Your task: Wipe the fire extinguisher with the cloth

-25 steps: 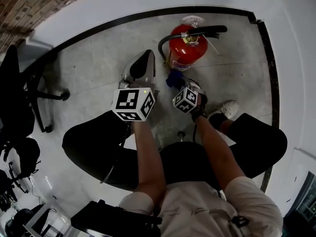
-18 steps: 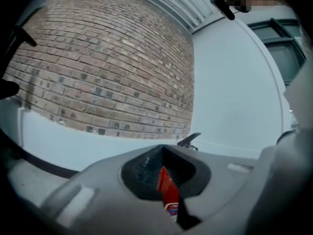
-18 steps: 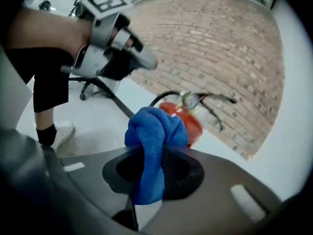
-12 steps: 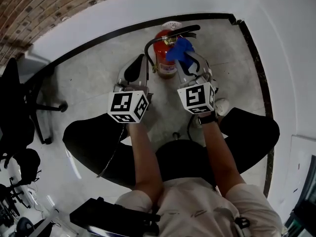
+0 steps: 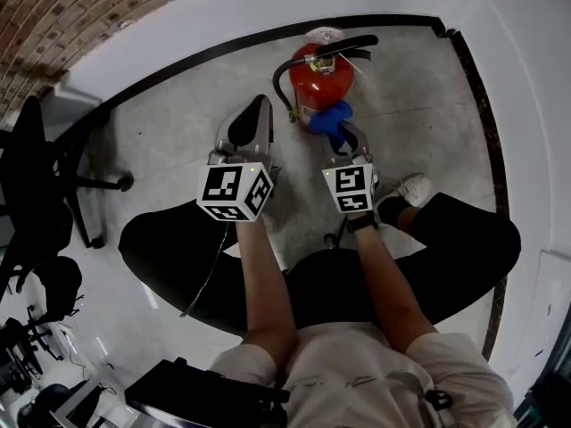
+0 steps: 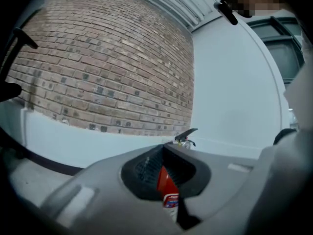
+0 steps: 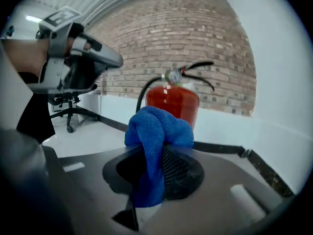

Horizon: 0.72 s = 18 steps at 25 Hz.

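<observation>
A red fire extinguisher [image 5: 321,78] with a black handle and hose stands on the floor by the white wall. My right gripper [image 5: 340,135] is shut on a bunched blue cloth [image 5: 331,118], which sits against the extinguisher's lower front. In the right gripper view the cloth [image 7: 157,131] bulges out of the shut gripper [image 7: 159,155], with the extinguisher [image 7: 173,101] just behind it. My left gripper [image 5: 251,121] hovers left of the extinguisher, apart from it, shut and holding nothing. Past the left gripper [image 6: 164,154], a strip of the extinguisher [image 6: 168,189] shows.
A black office chair [image 5: 55,178] stands at the left, near a brick wall [image 5: 62,25]. A black skirting strip [image 5: 205,41] runs along the wall's foot. The person's shoe [image 5: 413,189] and knees lie close behind the grippers. The left gripper [image 7: 78,58] shows in the right gripper view.
The right gripper with the cloth rose from near the extinguisher's foot to its top, then came back down its front. The left gripper has hardly moved.
</observation>
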Available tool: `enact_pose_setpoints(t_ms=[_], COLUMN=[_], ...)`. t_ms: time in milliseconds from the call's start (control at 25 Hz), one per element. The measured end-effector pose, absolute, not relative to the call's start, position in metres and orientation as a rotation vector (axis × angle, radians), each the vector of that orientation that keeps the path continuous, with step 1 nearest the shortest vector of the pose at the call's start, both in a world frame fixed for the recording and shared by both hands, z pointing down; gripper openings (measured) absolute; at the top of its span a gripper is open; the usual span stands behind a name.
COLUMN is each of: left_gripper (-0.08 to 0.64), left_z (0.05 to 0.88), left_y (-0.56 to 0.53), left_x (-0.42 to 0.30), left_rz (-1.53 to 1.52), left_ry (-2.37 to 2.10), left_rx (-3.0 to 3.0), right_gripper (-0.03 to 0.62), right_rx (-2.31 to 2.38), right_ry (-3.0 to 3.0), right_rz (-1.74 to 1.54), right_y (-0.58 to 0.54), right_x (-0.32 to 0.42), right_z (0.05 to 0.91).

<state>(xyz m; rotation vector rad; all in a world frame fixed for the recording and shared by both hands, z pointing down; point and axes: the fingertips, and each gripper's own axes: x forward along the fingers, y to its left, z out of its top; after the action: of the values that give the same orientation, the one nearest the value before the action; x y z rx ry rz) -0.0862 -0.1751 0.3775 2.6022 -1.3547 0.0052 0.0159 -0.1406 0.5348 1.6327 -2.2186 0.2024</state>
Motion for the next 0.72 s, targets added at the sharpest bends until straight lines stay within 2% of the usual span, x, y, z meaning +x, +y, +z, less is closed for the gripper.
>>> enact_pose_setpoints(t_ms=[240, 720], left_gripper=[0.002, 0.002], left_z=[0.399, 0.459], left_y=[-0.178, -0.186], left_x=[-0.078, -0.057], left_rz=[0.071, 0.255], left_ry=[-1.327, -1.276], left_rx=[2.599, 2.589], right_gripper=[0.081, 0.081], right_rx=[1.594, 1.355], right_ry=[-2.131, -1.978], right_rz=[0.513, 0.830], right_y=[-0.155, -0.157], right_x=[0.021, 0.012], right_z=[0.641, 0.809])
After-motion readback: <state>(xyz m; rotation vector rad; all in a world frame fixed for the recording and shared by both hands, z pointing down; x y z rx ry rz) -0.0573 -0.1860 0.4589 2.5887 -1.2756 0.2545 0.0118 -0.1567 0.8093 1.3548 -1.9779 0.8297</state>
